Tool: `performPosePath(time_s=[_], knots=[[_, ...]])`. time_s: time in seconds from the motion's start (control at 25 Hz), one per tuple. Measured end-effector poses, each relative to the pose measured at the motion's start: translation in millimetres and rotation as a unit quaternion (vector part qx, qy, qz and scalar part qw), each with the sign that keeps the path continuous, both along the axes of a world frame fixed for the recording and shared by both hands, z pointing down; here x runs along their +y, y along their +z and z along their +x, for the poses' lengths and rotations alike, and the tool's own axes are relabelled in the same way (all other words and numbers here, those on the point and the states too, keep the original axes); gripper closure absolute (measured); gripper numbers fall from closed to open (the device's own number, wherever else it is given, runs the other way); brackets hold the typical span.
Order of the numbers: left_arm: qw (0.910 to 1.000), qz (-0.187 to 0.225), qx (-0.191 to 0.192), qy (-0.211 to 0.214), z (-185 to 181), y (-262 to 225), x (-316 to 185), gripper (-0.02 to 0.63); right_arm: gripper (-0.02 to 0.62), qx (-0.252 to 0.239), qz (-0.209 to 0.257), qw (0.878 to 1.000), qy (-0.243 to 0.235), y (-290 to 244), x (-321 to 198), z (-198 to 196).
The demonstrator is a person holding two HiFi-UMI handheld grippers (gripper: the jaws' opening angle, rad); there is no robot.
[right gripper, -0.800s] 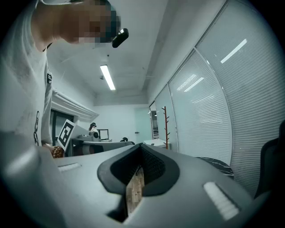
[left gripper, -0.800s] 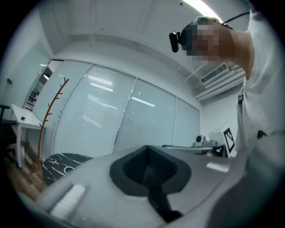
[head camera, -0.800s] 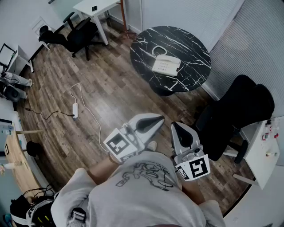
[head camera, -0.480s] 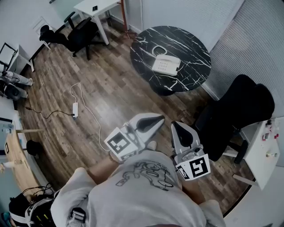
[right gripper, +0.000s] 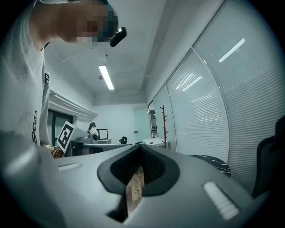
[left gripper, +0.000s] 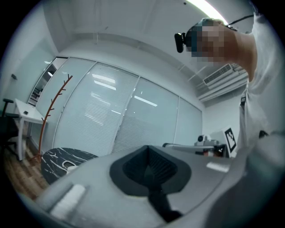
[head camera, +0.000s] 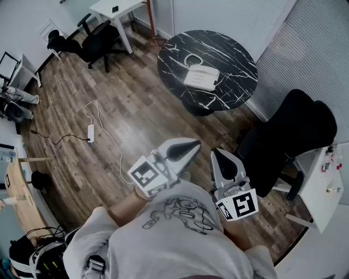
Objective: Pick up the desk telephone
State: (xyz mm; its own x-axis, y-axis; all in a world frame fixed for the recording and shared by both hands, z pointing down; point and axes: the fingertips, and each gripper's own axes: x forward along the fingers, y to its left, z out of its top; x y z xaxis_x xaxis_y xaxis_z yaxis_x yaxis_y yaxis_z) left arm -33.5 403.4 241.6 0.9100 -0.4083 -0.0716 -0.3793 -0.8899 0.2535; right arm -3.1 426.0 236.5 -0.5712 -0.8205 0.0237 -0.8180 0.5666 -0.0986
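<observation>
A white desk telephone [head camera: 200,77] with a coiled cord lies on a round black marble table [head camera: 240,65] at the top of the head view. The table's edge [left gripper: 53,158] shows low at the left of the left gripper view, with the telephone [left gripper: 70,167] on it. My left gripper [head camera: 192,146] is shut and empty, held level near my chest, far short of the table. My right gripper [head camera: 217,157] is beside it, also shut with nothing in it.
A black office chair [head camera: 289,141] stands to the right, between me and the table. A white power strip and cable [head camera: 90,133] lie on the wooden floor at left. A white desk [head camera: 117,10] and another black chair [head camera: 87,41] are at the far left.
The table and telephone have shifted slightly left and up in the head view. Both grippers hold nearly the same place and stay shut.
</observation>
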Motion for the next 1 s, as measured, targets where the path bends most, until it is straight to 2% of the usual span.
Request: performPosePath(time_s=[0.48, 1.0], knots=[[1.0, -0.009, 0.004, 0.001, 1.7, 12.6, -48.3, 0.606, 0.591, 0.001, -0.002, 1.0, -0.004, 10.8, -45.6, -0.4], [0.9998, -0.013, 0.002, 0.016, 3.6, 19.9, -184.4, 0.606, 0.591, -0.002, 0.001, 1.0, -0.026, 13.3, -180.0, -9.9]])
